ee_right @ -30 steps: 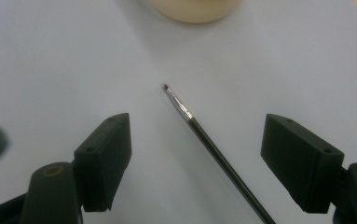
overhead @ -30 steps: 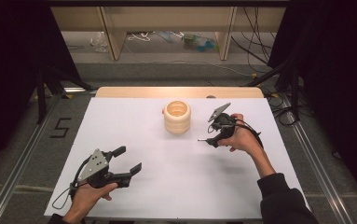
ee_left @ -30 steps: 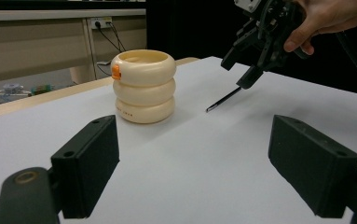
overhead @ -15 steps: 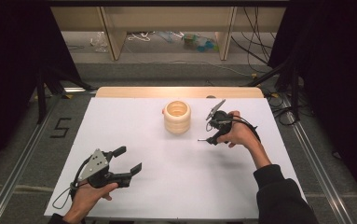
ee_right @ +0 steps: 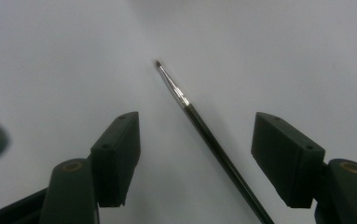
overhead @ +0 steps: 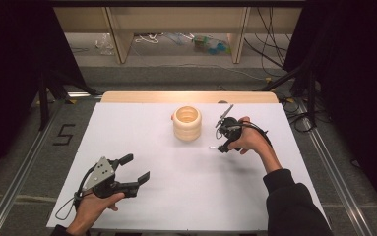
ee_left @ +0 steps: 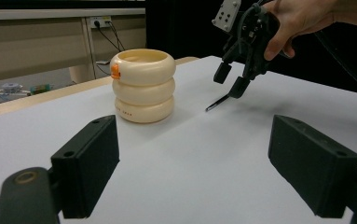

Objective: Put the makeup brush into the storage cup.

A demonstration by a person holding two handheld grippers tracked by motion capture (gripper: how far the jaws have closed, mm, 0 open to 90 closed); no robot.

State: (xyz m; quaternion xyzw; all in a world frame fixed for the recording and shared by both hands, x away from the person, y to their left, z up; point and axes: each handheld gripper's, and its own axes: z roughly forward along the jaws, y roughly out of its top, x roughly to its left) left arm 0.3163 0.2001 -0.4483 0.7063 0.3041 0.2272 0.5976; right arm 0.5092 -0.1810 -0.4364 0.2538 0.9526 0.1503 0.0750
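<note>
A thin dark paintbrush [ee_right: 199,126] lies flat on the white table, bristle tip pointing away. My right gripper [ee_right: 195,133] hangs over it, open, one jaw on each side of the handle and not touching it. In the high view the right gripper [overhead: 222,144] points down just right of a cream ringed holder [overhead: 187,123], with the brush tip [overhead: 211,146] poking out to its left. My left gripper [overhead: 136,168] stands open and empty near the front left. The left gripper view looks past its own jaws [ee_left: 194,140] at the holder [ee_left: 142,86], the right gripper [ee_left: 234,79] and the brush [ee_left: 217,103].
The white table sheet [overhead: 141,132] ends at a wooden strip [overhead: 141,97] along the far edge. Metal rails [overhead: 23,167] run along both sides of the table. Shelving and cables [overhead: 196,42] stand on the floor behind it.
My right gripper has shifted a little toward the holder and tipped down over the brush. The left gripper has stayed where it was.
</note>
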